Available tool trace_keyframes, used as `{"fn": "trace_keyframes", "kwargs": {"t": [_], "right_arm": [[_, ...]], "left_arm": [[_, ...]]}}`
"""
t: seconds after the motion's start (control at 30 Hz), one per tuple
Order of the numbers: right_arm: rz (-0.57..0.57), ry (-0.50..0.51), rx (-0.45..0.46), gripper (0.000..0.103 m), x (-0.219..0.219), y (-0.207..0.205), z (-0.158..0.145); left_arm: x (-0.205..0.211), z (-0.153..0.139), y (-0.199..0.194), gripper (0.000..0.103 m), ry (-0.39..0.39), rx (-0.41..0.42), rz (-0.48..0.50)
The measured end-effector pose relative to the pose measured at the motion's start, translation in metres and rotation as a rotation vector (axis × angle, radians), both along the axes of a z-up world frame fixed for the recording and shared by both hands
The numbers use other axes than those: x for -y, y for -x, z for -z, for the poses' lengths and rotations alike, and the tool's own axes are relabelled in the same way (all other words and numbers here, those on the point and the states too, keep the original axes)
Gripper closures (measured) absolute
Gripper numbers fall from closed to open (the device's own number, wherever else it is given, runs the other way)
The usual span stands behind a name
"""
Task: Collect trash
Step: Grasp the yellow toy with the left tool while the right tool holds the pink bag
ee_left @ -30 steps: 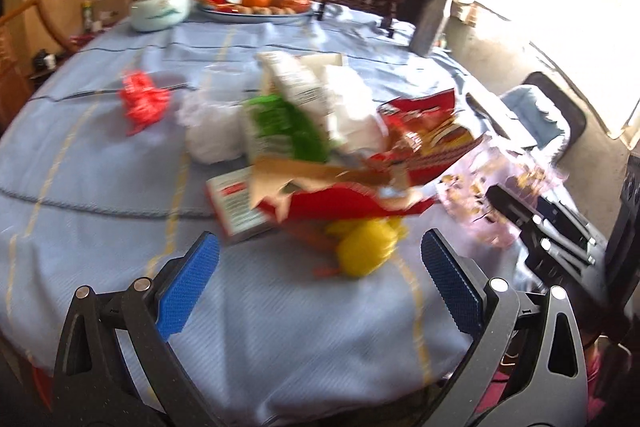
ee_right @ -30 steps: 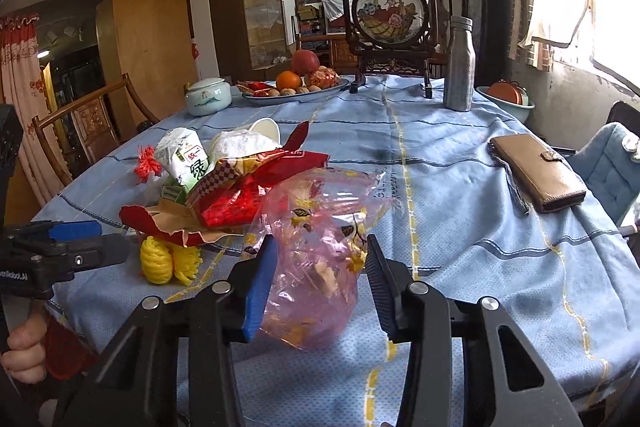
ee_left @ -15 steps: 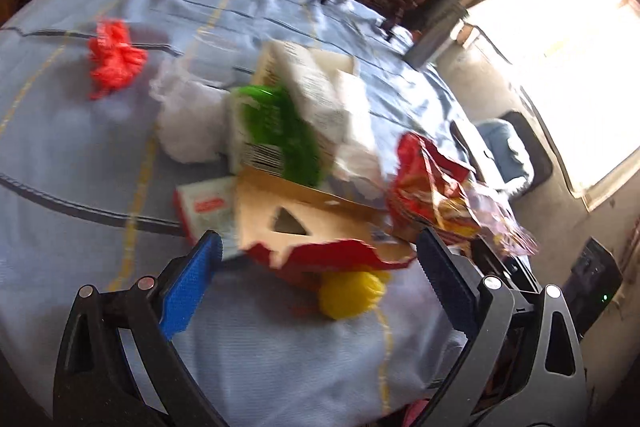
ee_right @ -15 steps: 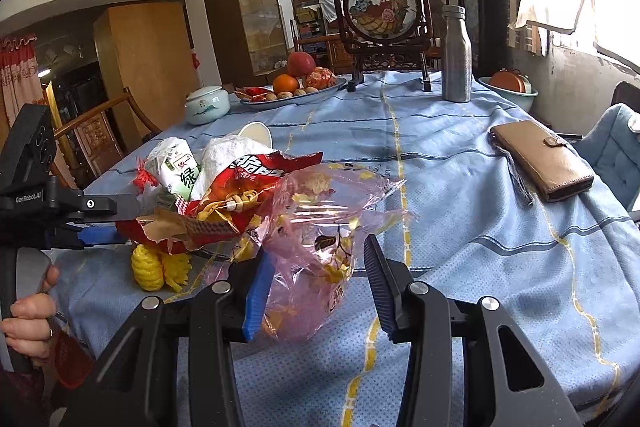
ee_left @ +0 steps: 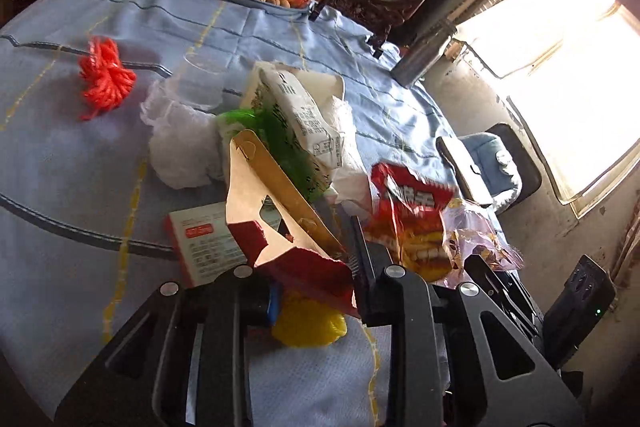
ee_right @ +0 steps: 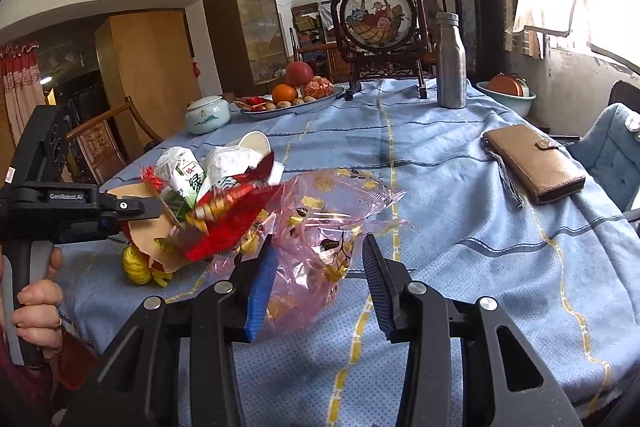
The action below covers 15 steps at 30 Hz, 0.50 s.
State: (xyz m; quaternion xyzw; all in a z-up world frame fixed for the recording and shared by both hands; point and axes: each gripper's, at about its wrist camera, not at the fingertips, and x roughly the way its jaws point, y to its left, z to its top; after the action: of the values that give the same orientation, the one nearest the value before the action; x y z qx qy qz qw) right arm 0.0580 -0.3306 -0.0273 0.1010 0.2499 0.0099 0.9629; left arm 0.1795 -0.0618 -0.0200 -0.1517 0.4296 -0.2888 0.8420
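- Red-and-tan torn carton [ee_left: 276, 223] between closing jaws of left hand-held gripper [ee_left: 316, 287].
- Pink patterned plastic bag [ee_right: 320, 227] pinched by closing right hand-held gripper [ee_right: 316, 291] above blue-clothed tabletop [ee_right: 460, 227].

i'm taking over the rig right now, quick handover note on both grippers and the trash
Left gripper: jaws closing on the torn red-and-brown cardboard box, which sits between the pads.
Right gripper: jaws closing slightly around the pink flowered plastic bag, held with its mouth toward the pile.
Blue tablecloth: red snack wrapper at the bag's mouth; green-and-white carton, white crumpled tissue, small red-and-white box, yellow string bundle and red string bundle lie loose.
Done: cannot tell what is bagged.
Left: bag the cardboard, then the rest.
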Motion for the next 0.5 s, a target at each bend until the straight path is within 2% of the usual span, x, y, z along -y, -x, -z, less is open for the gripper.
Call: {"fn": "trace_keyframes", "kwargs": {"t": [0.07, 0.17, 0.27, 0.3, 0.37, 0.43, 0.5], "right_arm": [[-0.007, -0.005, 0.002, 0.061, -0.001, -0.001, -0.002], [-0.019, -0.006, 0.007, 0.061, -0.005, -0.001, -0.005], [-0.027, -0.003, 0.011, 0.061, -0.01, 0.0, -0.007], [-0.029, 0.001, 0.011, 0.06, -0.012, 0.0, -0.007], [-0.032, 0.009, 0.012, 0.06, -0.015, 0.002, -0.008], [-0.036, 0.01, 0.014, 0.06, -0.016, 0.002, -0.009], [-0.041, 0.012, 0.015, 0.06, -0.019, 0.002, -0.011]], "left_arm": [[-0.014, -0.011, 0.007, 0.076, 0.0, 0.029, -0.007], [-0.037, -0.022, 0.013, 0.073, -0.048, 0.088, -0.075], [-0.064, -0.014, 0.006, 0.071, -0.051, 0.06, -0.142], [-0.073, -0.009, 0.005, 0.068, -0.027, 0.031, -0.147], [-0.086, -0.003, 0.007, 0.04, 0.0, 0.0, -0.179], [-0.1, -0.003, 0.013, 0.034, 0.012, 0.003, -0.229], [-0.108, -0.007, 0.021, 0.034, 0.016, 0.016, -0.237]]}}
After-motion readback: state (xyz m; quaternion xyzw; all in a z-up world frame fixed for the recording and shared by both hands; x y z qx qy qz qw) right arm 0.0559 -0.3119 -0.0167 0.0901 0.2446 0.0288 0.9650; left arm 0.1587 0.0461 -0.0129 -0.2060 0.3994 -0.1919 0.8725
